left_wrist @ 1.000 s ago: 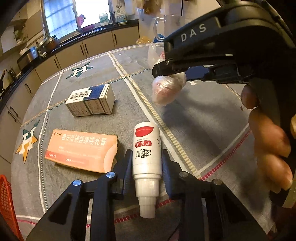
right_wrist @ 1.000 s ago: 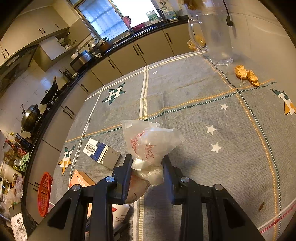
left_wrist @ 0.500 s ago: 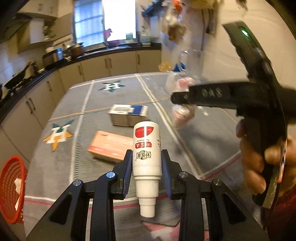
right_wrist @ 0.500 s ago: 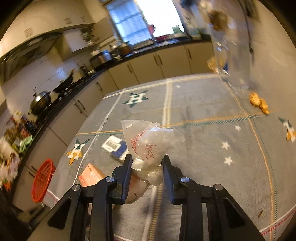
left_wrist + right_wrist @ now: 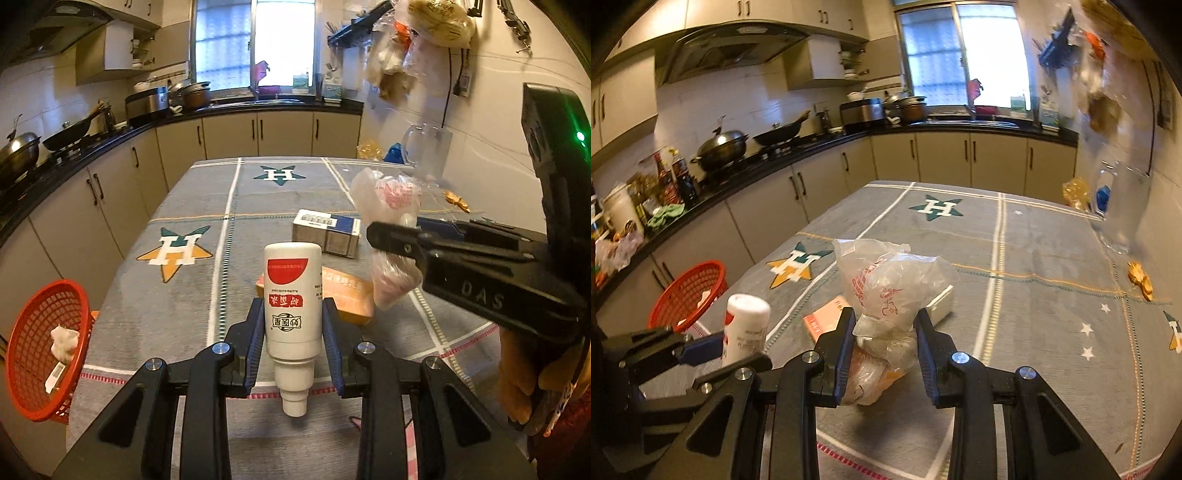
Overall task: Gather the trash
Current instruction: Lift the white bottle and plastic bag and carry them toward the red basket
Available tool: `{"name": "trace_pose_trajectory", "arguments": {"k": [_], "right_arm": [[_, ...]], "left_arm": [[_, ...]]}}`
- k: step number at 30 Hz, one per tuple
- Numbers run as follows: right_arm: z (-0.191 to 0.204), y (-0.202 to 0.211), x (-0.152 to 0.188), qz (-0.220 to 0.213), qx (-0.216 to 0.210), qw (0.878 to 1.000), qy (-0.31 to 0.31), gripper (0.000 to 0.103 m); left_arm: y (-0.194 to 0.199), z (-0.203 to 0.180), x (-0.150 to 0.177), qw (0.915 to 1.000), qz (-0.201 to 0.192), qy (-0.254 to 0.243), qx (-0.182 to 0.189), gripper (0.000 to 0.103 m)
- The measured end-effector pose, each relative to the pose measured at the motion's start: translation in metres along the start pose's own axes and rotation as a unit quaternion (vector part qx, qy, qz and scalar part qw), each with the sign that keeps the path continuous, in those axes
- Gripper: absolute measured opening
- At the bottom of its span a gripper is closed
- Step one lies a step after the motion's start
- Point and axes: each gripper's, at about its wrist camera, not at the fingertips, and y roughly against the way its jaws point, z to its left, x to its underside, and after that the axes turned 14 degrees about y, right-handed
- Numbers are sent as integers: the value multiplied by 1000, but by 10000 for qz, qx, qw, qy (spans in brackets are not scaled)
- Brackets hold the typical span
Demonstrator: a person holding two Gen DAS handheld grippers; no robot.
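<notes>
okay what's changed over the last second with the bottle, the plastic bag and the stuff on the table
Both grippers lifted off the table and swung left, bringing the red basket into view. The left gripper still clamps the white bottle; the right gripper still clamps the plastic bag. Both boxes stayed put.

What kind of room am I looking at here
A home kitchen, most likely. A wok and a lidded pot sit on a stove along the black countertop, with a range hood above and a sink under the window.
</notes>
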Motion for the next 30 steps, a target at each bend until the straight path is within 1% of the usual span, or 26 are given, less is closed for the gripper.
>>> {"name": "trace_pose_trajectory", "arguments": {"k": [3,8,12,19,30], "right_arm": [[2,0,0,-17,-115,9999,7,35],[0,-1,1,20,-165,9998,-130,35],[2,6,2,35,-185,9996,-222,35],[10,18,8,63,-375,9984,-407,35],[35,24,2,114,-587,9977,-305,35]], "left_arm": [[2,3,0,10000,-25,58,-24,29],[10,8,1,9999,-66,82,-44,29],[18,12,3,9999,-114,82,-92,29],[30,22,3,9996,-188,168,-113,29],[41,43,7,9989,-258,359,-154,29]]}}
